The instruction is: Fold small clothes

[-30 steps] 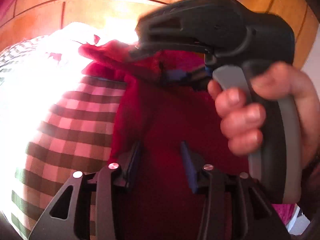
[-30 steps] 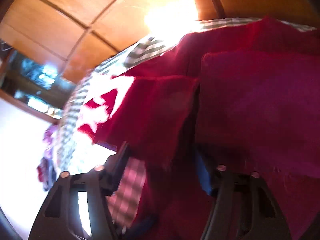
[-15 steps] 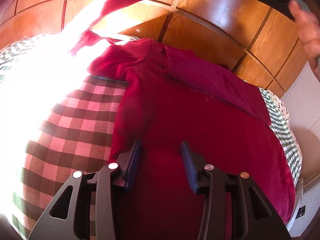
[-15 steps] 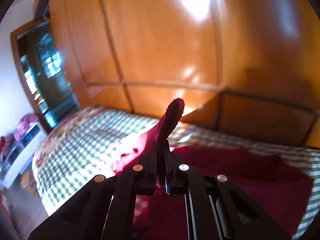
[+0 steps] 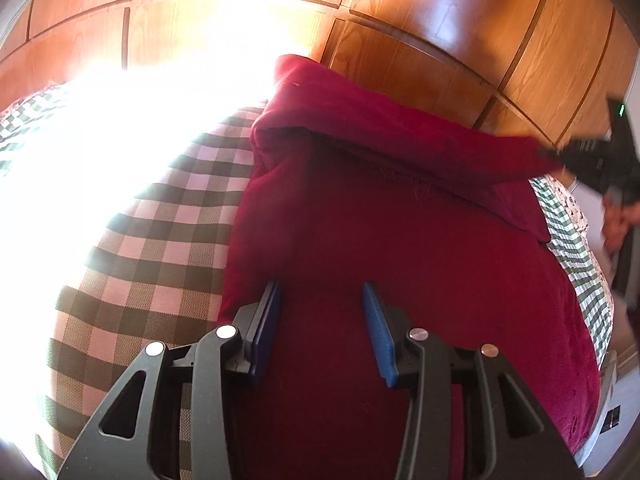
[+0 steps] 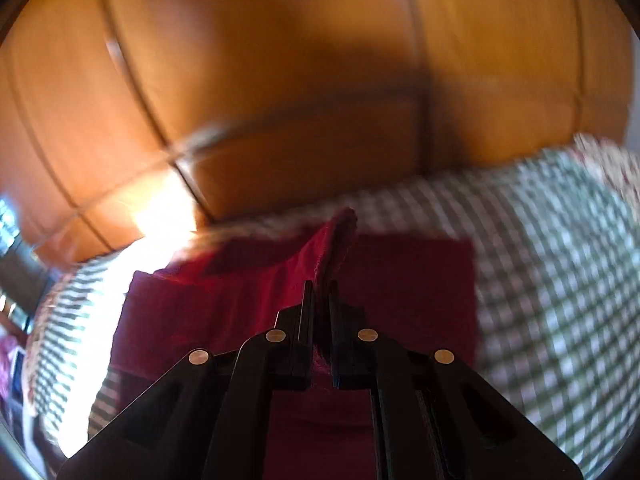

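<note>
— Where is the garment?

— The dark red garment (image 5: 400, 248) lies spread on a checked bedcover (image 5: 152, 240), taking up most of the middle and right of the bed in the left wrist view. One part of it, a sleeve (image 5: 400, 136), is lifted and stretched across the top of the body toward the right.

— Who has hold of that part?

— The right gripper (image 6: 321, 296). Its jaws are pressed together on the sleeve's end, and the cloth stands up as a ridge between them. In the left view that gripper sits at the far right edge, with a hand (image 5: 618, 216) on its handle.

— And the left gripper?

— The left gripper (image 5: 320, 328) has its blue pads (image 5: 378, 332) partly apart over the near part of the garment. Whether they pinch any cloth, I cannot tell.

— What about edges and free room?

— The garment's left edge runs straight up from beside the left pad; bare bedcover lies beyond it, washed out by glare. On the right only a narrow strip of cover shows. Wooden panelling (image 5: 440, 40) stands right behind the bed.

— How does the cloth look?

— Plain, soft, slightly fuzzy, with a folded lip at the top left.
</note>
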Action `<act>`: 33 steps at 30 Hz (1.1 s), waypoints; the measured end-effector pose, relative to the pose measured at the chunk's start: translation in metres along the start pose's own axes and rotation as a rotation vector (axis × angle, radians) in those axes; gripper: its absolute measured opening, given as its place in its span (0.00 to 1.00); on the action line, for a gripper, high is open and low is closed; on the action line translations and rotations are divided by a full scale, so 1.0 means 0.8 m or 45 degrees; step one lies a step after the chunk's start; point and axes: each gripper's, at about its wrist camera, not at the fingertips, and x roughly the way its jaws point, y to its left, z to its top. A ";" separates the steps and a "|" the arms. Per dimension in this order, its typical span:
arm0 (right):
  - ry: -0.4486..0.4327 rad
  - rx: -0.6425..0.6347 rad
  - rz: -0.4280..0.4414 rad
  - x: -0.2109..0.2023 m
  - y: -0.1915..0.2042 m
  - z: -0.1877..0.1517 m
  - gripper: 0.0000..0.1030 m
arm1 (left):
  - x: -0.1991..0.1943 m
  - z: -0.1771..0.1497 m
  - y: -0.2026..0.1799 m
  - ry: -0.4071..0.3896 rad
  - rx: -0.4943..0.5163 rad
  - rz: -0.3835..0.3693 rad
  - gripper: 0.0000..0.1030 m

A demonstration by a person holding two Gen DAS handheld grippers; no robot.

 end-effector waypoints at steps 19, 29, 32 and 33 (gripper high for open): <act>0.111 0.186 0.001 0.054 -0.065 -0.074 0.05 | 0.032 0.174 0.088 0.061 -0.348 -0.188 0.65; 0.100 0.160 0.022 0.063 -0.066 -0.074 0.05 | 0.147 0.267 0.118 0.193 -0.533 -0.334 0.66; 0.101 0.155 0.029 0.064 -0.066 -0.072 0.05 | 0.179 0.280 0.120 0.228 -0.584 -0.373 0.66; 0.102 0.152 0.031 0.064 -0.067 -0.072 0.05 | 0.186 0.283 0.119 0.229 -0.595 -0.393 0.65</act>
